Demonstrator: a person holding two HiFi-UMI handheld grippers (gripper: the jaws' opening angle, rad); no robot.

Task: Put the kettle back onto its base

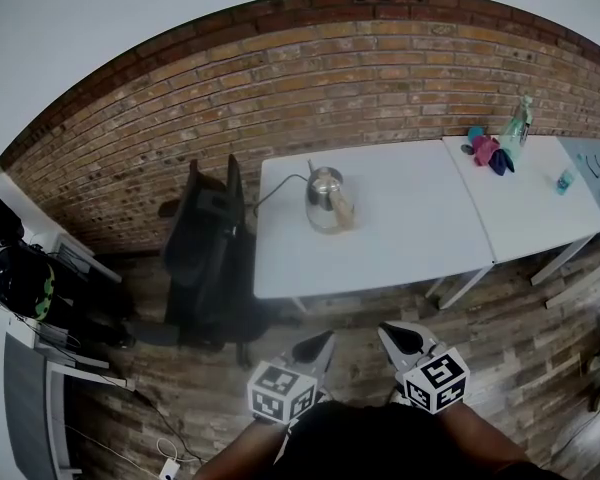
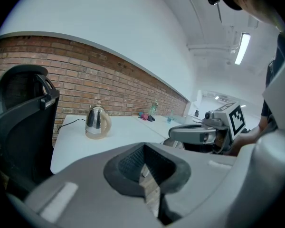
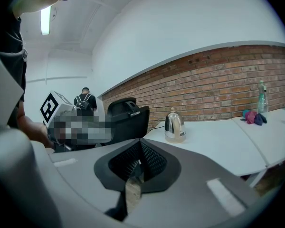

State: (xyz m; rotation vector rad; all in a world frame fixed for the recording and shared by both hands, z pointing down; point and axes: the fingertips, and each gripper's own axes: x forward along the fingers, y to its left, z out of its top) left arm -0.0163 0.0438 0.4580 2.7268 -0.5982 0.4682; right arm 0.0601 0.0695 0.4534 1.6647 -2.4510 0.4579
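Observation:
A shiny steel kettle [image 1: 326, 196] with a beige handle stands upright on the left white table [image 1: 380, 253], on what looks like a pale round base [image 1: 328, 222]. A black cord [image 1: 275, 186] runs from it to the table's left edge. The left gripper view has the kettle [image 2: 98, 122] far ahead, and the right gripper view also shows the kettle [image 3: 175, 126] at a distance. My left gripper [image 1: 325, 340] and right gripper [image 1: 388, 330] hover side by side over the floor, short of the table's near edge. Both are shut and empty, the left gripper [image 2: 145, 167] and the right gripper [image 3: 137, 163] each with pads touching.
A black office chair [image 1: 208, 248] stands at the table's left end. A second white table [image 1: 540, 203] on the right carries a spray bottle [image 1: 517, 123] and pink and blue cloths [image 1: 488, 151]. A brick wall [image 1: 280, 88] runs behind. A dark bag [image 1: 15, 273] lies at far left.

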